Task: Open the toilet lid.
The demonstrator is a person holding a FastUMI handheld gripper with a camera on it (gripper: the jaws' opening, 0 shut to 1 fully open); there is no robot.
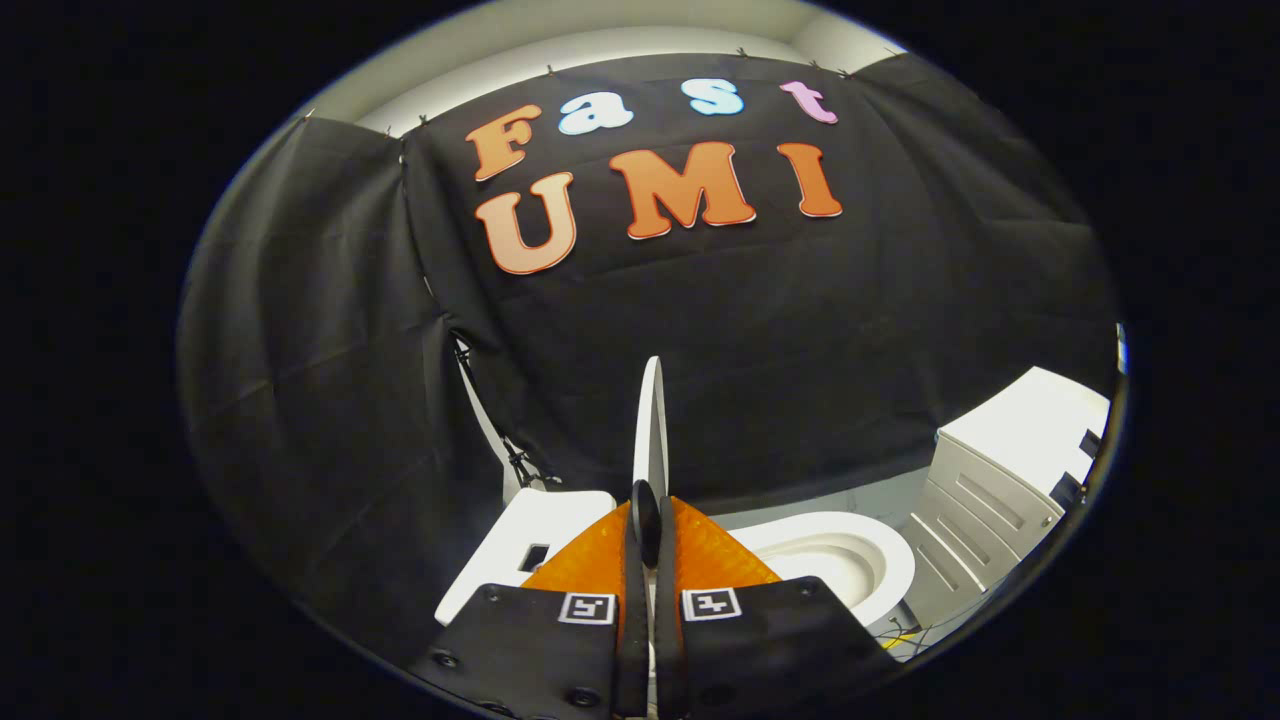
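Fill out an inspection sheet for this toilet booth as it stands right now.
Surface: grey floor behind the toilet, little of it showing.
Job's things: toilet lid raised upright, seen edge-on just ahead of the fingers; toilet bowl open beside it; tank on the lid's other side.
Clutter: nothing seen.
Grippers: gripper with both fingers closed on the lid's edge.
Cables: thin wires on the floor by the bowl; clamps and cords at the cloth's lower edge.
Surroundings: black cloth wall all round; white drawer cabinet beyond the bowl.
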